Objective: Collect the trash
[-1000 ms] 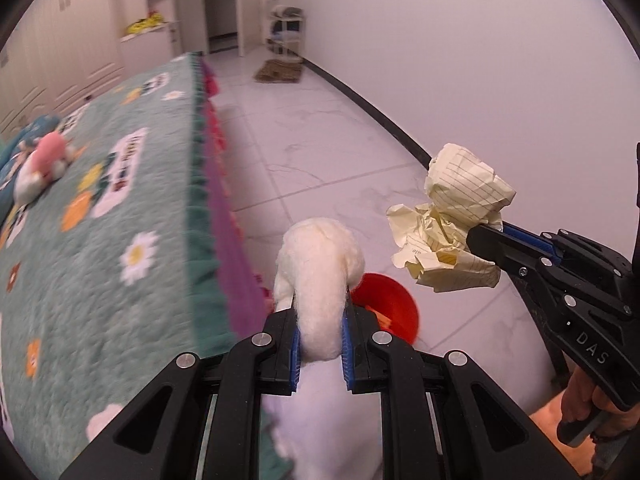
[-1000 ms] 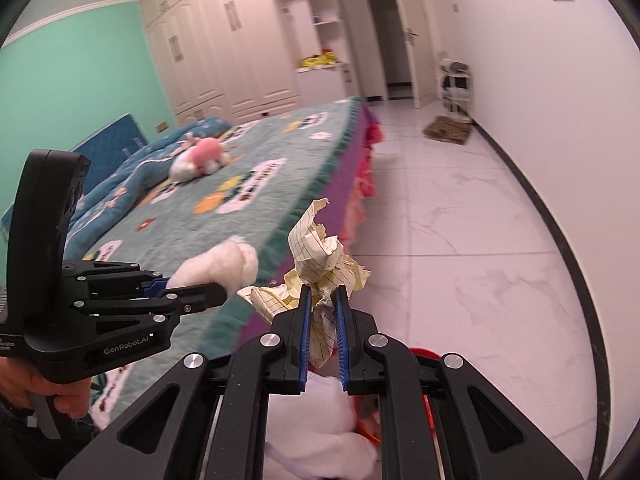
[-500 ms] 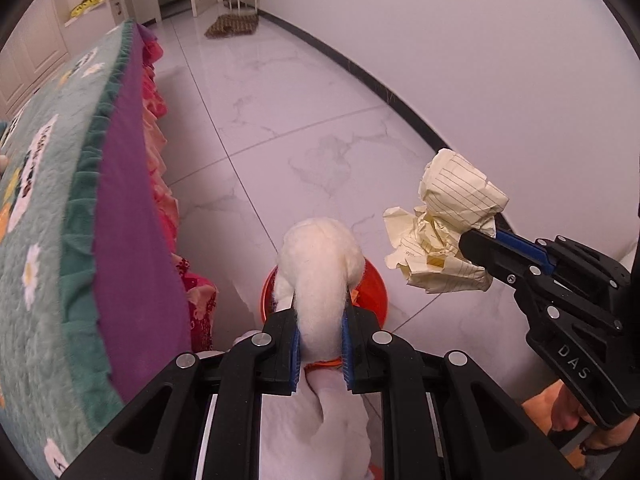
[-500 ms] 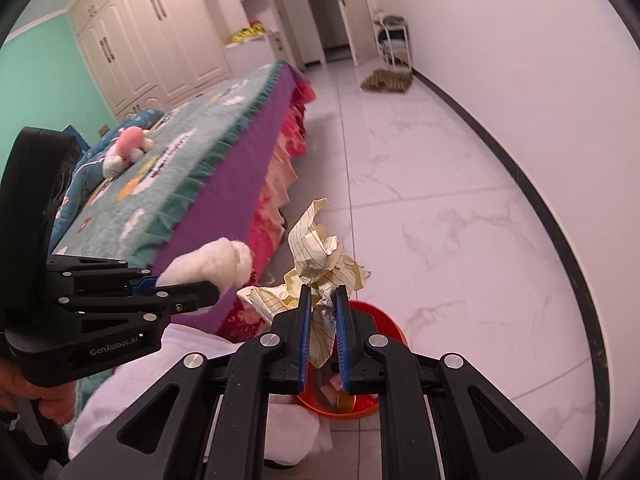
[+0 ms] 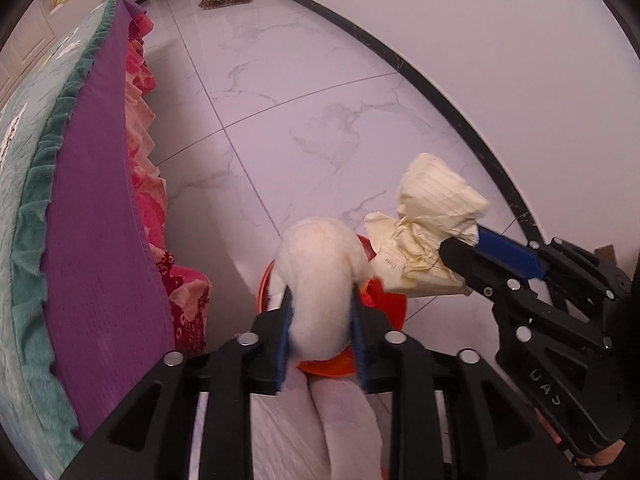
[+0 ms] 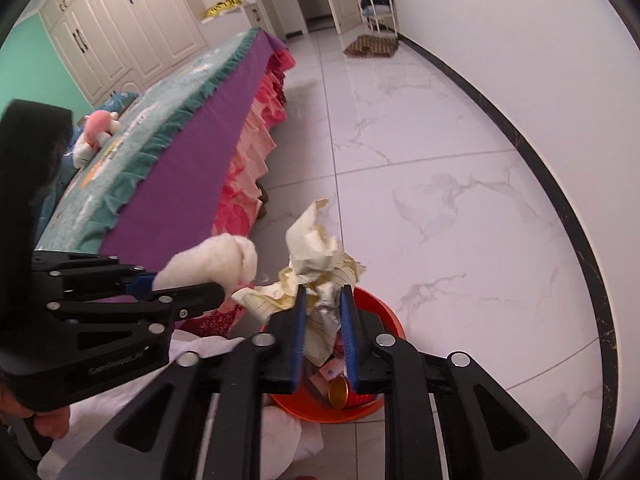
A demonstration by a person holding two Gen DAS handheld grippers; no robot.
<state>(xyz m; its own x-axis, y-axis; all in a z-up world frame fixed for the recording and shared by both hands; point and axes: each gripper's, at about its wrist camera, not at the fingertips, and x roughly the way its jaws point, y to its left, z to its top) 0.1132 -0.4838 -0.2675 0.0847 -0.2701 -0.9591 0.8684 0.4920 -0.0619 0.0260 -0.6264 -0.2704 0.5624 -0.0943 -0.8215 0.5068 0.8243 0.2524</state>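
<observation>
now that both loads have swung from above the bed [image 6: 168,184] to over the red bin [image 6: 384,312], the left claw [image 5: 320,312] clamps the white wad [image 5: 320,280], the right claw [image 6: 324,320] the crumpled paper [image 6: 316,256]; dropping looks next.

Marble floor [image 6: 460,208]: open between the bed and the wall, bare tile running to a brown mat [image 6: 372,46] and a small rack [image 6: 378,4] at the far end. Bed side [image 5: 100,240]: purple drape and pink ruffled skirt [image 5: 144,184] stand as a barrier just left of the red bin [image 6: 384,320], which sits on the floor at the bed's near corner with white cloth [image 6: 280,432] against its near rim. Bin mouth: partly filled with wrappers and a gold can [image 6: 340,392]; above it the left gripper [image 5: 320,312] with a white fluffy wad [image 5: 320,280] and the right gripper [image 6: 324,320] with crumpled yellow paper [image 6: 316,256] crowd side by side, nearly touching.
</observation>
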